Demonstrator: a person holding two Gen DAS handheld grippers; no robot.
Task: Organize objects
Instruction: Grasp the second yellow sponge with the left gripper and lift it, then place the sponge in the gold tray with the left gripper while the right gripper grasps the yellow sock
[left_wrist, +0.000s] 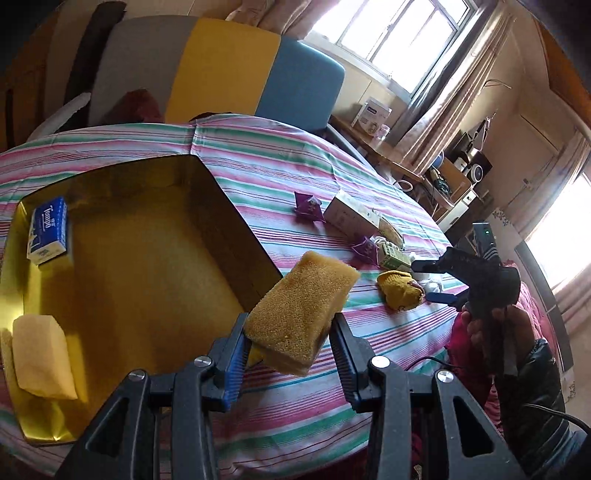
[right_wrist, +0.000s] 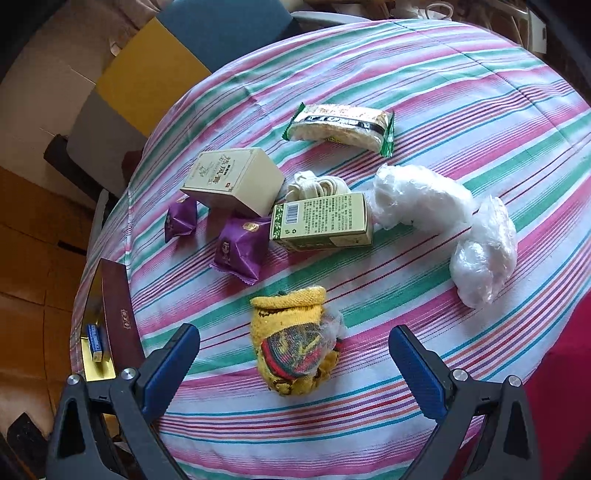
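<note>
Holding a yellow rectangular sponge (left_wrist: 303, 314) clenched between its blue pads, my left gripper (left_wrist: 291, 332) carries it in the air just beside the near wall of the gold-lined open box (left_wrist: 236, 218), not yet over its floor. Two things already lie inside that box: a blue-and-white tissue packet (left_wrist: 48, 230) at the far left corner and a pale yellow foam block (left_wrist: 40, 354) near my side. My right gripper (right_wrist: 293, 354) hangs released, jaws wide apart, above a yellow knitted sock bundle (right_wrist: 295, 343) without touching it. By my judgement the sorting is at an early stage, since most items remain on the worktop (right_wrist: 480, 110): a cream carton (right_wrist: 232, 179), a green-printed carton (right_wrist: 321, 221), two purple snack sachets (right_wrist: 240, 251), a coiled white cord (right_wrist: 317, 186), a wrapped rice cracker (right_wrist: 340, 125) and two crumpled clear plastic bags (right_wrist: 484, 251). A pink, green and white striped cloth covers the round worktop. Beyond stand a grey, yellow and blue upholstered seat back (left_wrist: 229, 70), bright windows (left_wrist: 399, 26) with curtains, and a cluttered wooden shelf (left_wrist: 406, 162).
</note>
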